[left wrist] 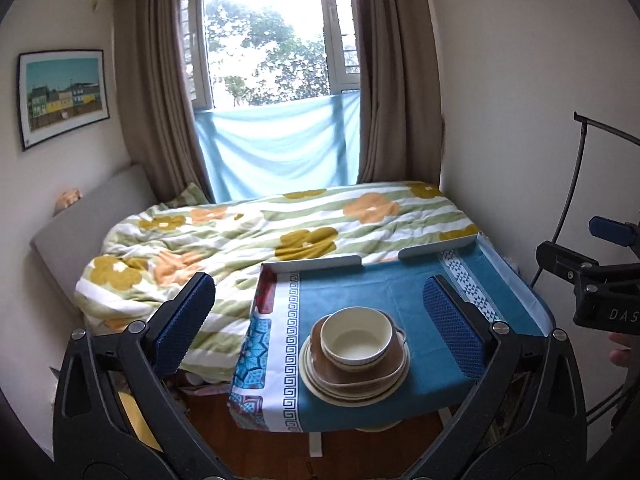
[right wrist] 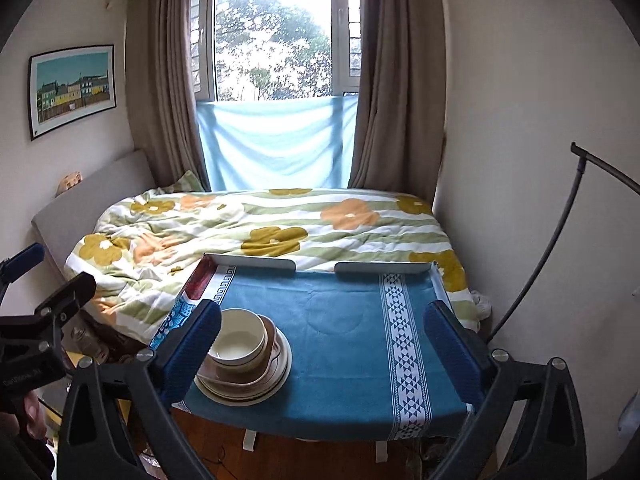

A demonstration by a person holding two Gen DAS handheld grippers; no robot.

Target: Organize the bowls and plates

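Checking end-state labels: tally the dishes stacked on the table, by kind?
Cream bowl: 1
Brown dish: 1
Cream plates: at least 2; the rims overlap too closely to count further
Total: at least 4, all in one stack on the table

Bowl atop plates, table before bed

Glossy ceramic bowl and plates, matt woven tablecloth, textured rubbery gripper pads.
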